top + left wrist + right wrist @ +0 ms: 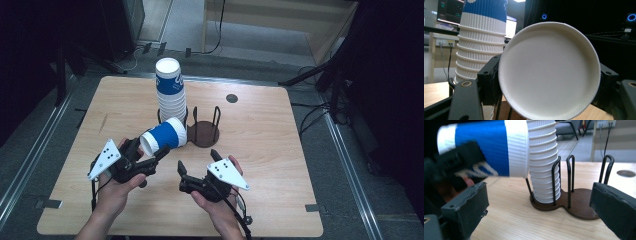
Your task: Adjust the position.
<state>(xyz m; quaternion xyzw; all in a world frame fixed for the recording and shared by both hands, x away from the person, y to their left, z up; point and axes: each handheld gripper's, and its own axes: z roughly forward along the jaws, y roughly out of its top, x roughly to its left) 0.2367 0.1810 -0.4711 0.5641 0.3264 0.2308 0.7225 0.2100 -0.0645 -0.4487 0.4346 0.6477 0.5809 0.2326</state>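
The left gripper (145, 159) had its jaws clamped on a single paper cup (164, 136), one jaw on each side of the cup's body, and held it on its side above the table (260, 165). In the left gripper view the cup's white bottom (549, 70) faced the camera, wedged between the two black jaws. The blue-and-white cup's open rim pointed away toward the stack of cups (170, 90), which stood upright just behind it, touching or nearly so.

The right gripper (196, 166) hung just beside the left, its jaws spread wide with nothing between them, and it pointed at the cup holder (204, 131). From the right gripper view the stack (545, 165) sat in one ring of the dark wire holder (574, 202), hemmed in by the black wire loops, while the other ring stood bare. The held cup (486, 147) lay sideways, its rim against the stack.

Both hands, left hand (112, 192) and right hand (220, 202), came in from the near edge of the wooden table.
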